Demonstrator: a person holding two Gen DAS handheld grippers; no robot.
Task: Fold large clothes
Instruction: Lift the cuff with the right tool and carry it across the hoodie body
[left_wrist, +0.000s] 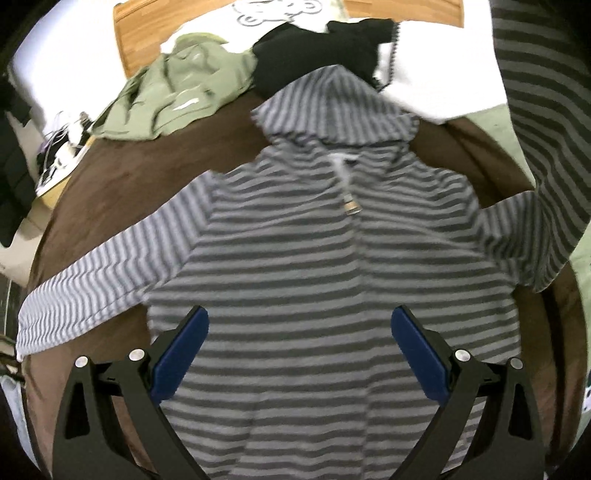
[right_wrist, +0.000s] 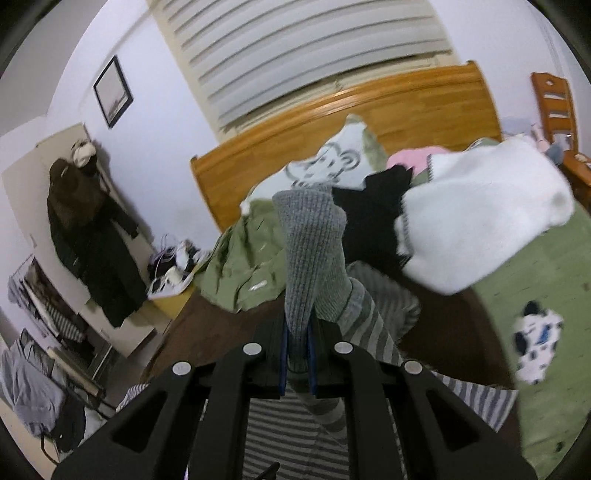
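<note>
A grey striped hoodie (left_wrist: 314, 258) lies flat on the brown blanket (left_wrist: 110, 192), hood at the far end, left sleeve spread out to the left. My left gripper (left_wrist: 299, 325) is open and empty above the hoodie's lower body. My right gripper (right_wrist: 297, 354) is shut on the cuff of the hoodie's right sleeve (right_wrist: 310, 258) and holds it lifted above the bed. The raised sleeve also shows at the right edge of the left wrist view (left_wrist: 543, 129).
A green jacket (left_wrist: 177, 88), a black garment (left_wrist: 317, 51) and a white garment (right_wrist: 480, 221) are piled at the head of the bed by the wooden headboard (right_wrist: 406, 107). A green sheet (right_wrist: 546, 332) lies to the right. A coat rack (right_wrist: 88, 229) stands left.
</note>
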